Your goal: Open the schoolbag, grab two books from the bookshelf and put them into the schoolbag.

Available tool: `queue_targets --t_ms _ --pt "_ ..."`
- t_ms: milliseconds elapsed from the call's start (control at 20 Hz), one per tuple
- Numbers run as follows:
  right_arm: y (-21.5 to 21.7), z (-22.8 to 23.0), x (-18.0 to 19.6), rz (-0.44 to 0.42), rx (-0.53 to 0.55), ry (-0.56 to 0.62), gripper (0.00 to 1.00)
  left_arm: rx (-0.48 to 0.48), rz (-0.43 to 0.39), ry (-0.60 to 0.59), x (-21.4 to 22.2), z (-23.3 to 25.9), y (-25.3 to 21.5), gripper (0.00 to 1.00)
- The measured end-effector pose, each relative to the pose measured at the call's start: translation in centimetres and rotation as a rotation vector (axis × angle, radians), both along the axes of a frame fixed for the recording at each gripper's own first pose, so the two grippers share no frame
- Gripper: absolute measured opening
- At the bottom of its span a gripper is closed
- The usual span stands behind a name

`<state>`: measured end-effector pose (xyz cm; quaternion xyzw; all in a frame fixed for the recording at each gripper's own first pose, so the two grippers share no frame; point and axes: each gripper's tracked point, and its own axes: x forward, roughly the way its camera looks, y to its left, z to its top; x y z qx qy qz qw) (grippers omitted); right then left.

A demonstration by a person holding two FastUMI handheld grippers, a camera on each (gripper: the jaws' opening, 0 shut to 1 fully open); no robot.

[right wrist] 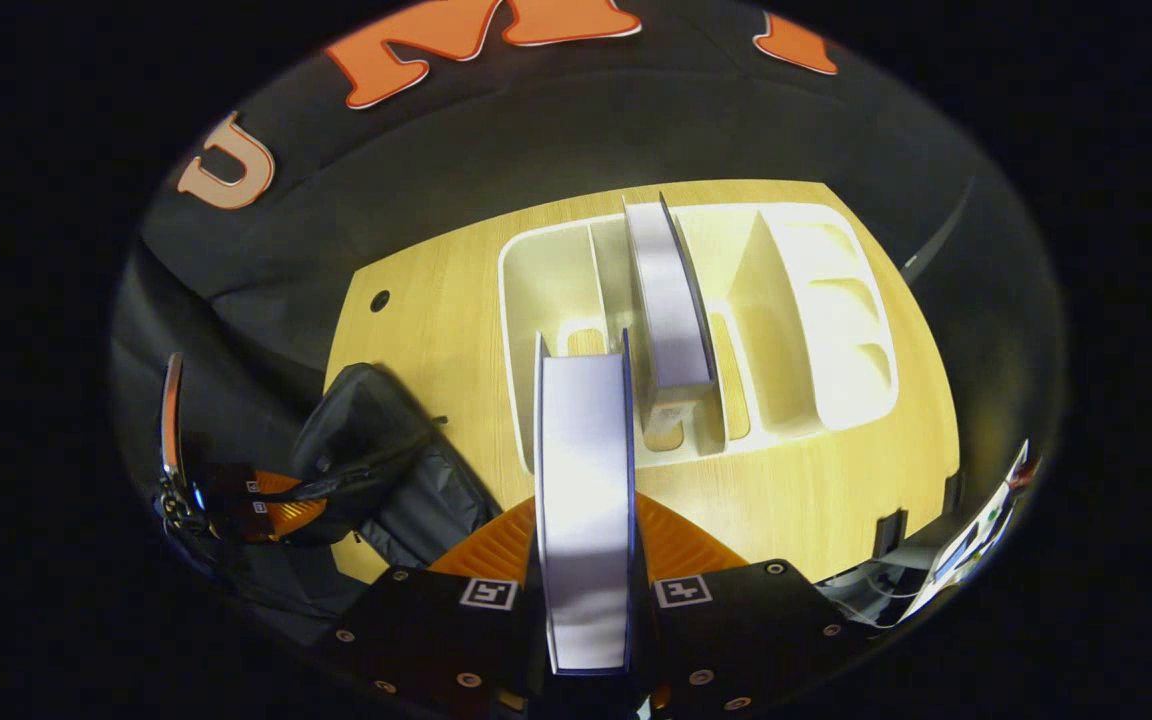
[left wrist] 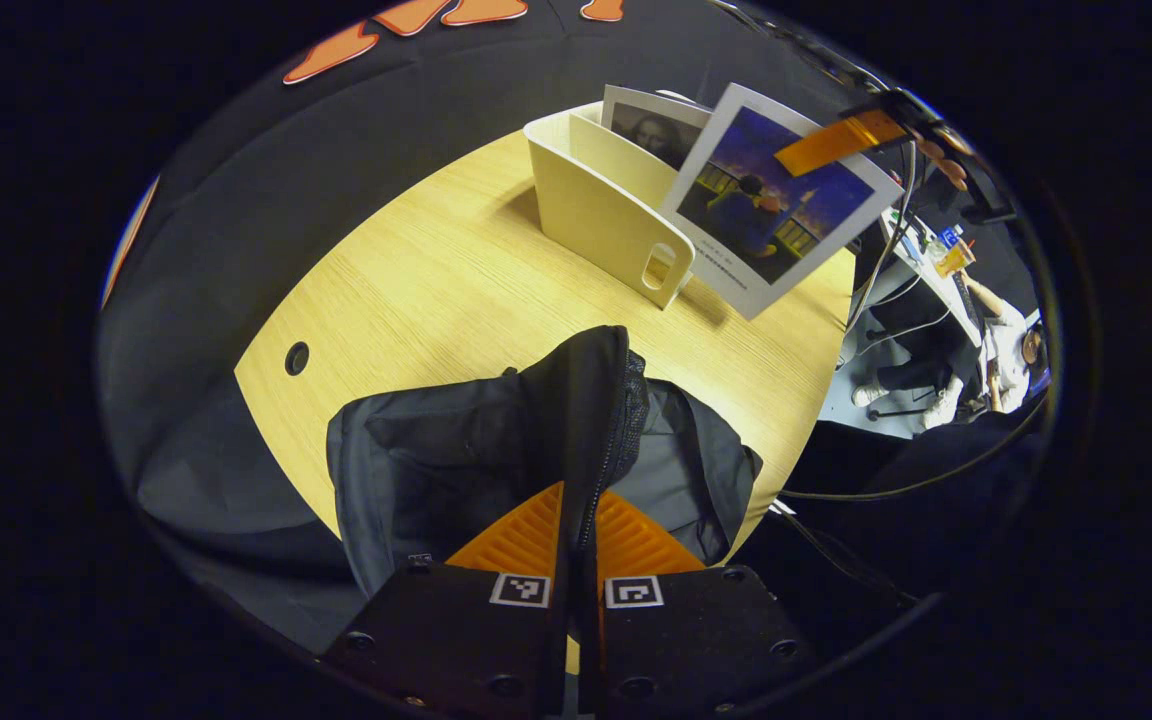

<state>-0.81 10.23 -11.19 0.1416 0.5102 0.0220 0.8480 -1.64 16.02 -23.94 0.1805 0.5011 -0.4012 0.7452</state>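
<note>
Pale wooden surface carries the dark fabric schoolbag at lower centre; left gripper fingers pinch its flap up, right gripper fingers clamp a blue-edged white book above the cream plastic bookshelf; keep the mouth wide, feed it spine-first

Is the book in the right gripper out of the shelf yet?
Out. The white-edged, blue-covered book sits pinched between the right gripper's fingers above the table, while another book stands in the cream plastic bookshelf.
</note>
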Motion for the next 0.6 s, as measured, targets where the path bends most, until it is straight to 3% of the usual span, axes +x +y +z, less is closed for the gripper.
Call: queue_targets --t_ms 250,600 --pt "-0.8 -0.5 -3.9 -0.068 0.112 -0.033 0.35 -0.003 0.012 -0.01 -0.3 0.0 -0.3 0.06" --pt "0.8 -1.0 -8.8 -0.096 0.25 -0.067 0.35 -0.019 0.028 0.009 -1.0 0.5 -1.3 0.06"
